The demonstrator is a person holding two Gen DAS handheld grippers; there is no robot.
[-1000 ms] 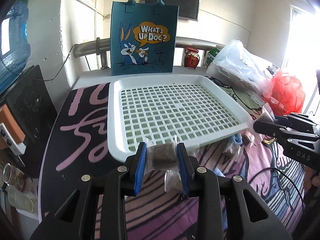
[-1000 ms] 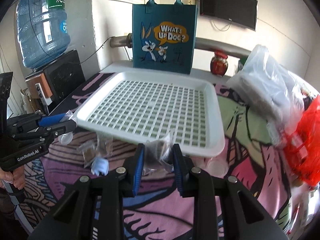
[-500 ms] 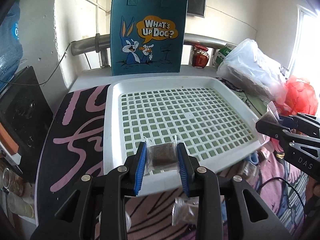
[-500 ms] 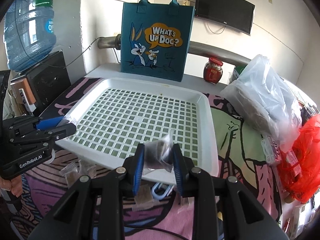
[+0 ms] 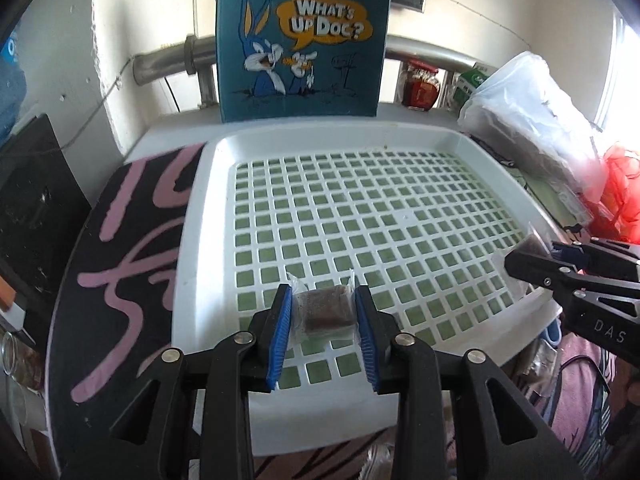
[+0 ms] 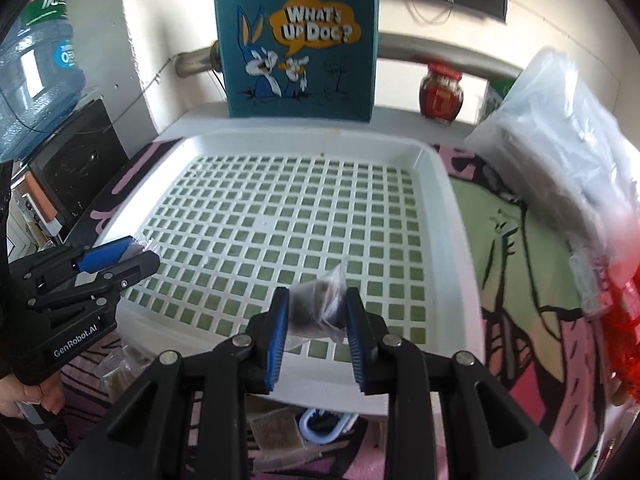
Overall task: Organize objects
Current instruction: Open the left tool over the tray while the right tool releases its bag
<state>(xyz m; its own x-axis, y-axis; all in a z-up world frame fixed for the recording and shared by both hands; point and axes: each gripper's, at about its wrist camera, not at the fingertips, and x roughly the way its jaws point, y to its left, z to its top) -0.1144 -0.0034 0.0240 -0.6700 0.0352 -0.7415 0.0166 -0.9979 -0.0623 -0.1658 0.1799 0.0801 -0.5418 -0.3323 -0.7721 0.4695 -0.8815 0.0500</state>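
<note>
A white slotted tray (image 5: 200, 216) (image 6: 452, 208) lies on the patterned table. My left gripper (image 5: 323, 312) is shut on a clear-wrapped brown snack packet (image 5: 324, 314) and holds it over the tray's near left part. My right gripper (image 6: 314, 312) is shut on another clear-wrapped brown packet (image 6: 316, 304) over the tray's near right part. The right gripper also shows in the left wrist view (image 5: 532, 258), and the left gripper shows in the right wrist view (image 6: 136, 256).
A blue "What's Up Doc?" bag (image 5: 302, 40) stands behind the tray. A red-lidded jar (image 6: 441, 94), a clear plastic bag (image 6: 560, 152) and a red bag (image 5: 622, 196) lie to the right. More packets (image 6: 276, 432) and a blue clip (image 6: 322, 430) lie below the tray's front edge.
Both grippers have moved forward from the table in front of the tray to over the tray's near part, each still holding its packet.
</note>
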